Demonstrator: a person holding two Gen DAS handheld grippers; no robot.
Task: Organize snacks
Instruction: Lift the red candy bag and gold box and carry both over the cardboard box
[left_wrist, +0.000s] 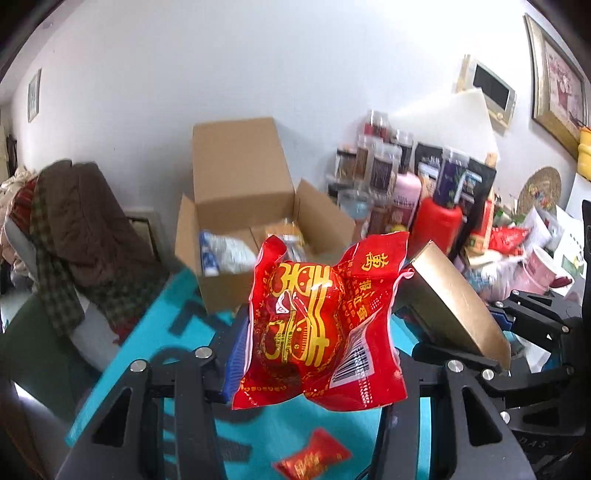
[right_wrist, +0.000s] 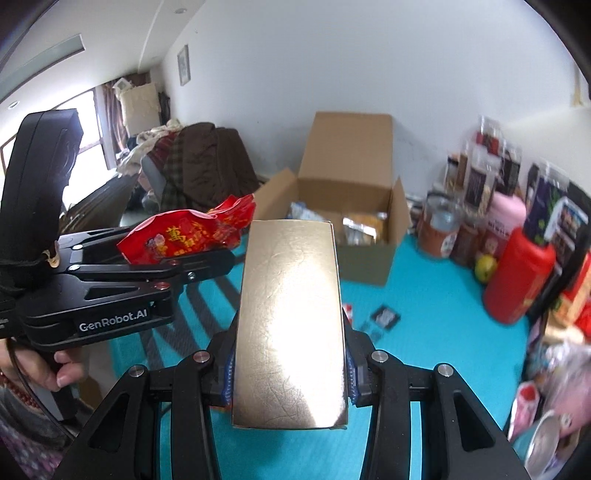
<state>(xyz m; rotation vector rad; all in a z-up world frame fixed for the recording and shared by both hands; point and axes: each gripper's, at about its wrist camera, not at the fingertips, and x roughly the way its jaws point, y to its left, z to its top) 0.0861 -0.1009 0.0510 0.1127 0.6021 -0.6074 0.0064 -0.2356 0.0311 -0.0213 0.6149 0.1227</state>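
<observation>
My left gripper (left_wrist: 317, 350) is shut on a red snack packet (left_wrist: 325, 325) with gold lettering and holds it in the air above the teal mat (left_wrist: 155, 332). My right gripper (right_wrist: 290, 373) is shut on a flat gold box (right_wrist: 291, 325), its blue pads pressing on both long sides. Seen from the right wrist, the left gripper (right_wrist: 199, 266) and its red packet (right_wrist: 184, 236) are close by on the left. An open cardboard box (right_wrist: 351, 229) with several packets inside stands ahead on the mat by the wall. A small red candy (left_wrist: 314, 458) lies on the mat below.
Jars, bottles, a pink canister and a red canister (right_wrist: 517, 280) crowd the right side along the wall. Small dark wrappers (right_wrist: 386, 317) lie on the mat. A chair piled with clothes (left_wrist: 74, 229) stands at the left. A person's hand (right_wrist: 55, 369) grips the left handle.
</observation>
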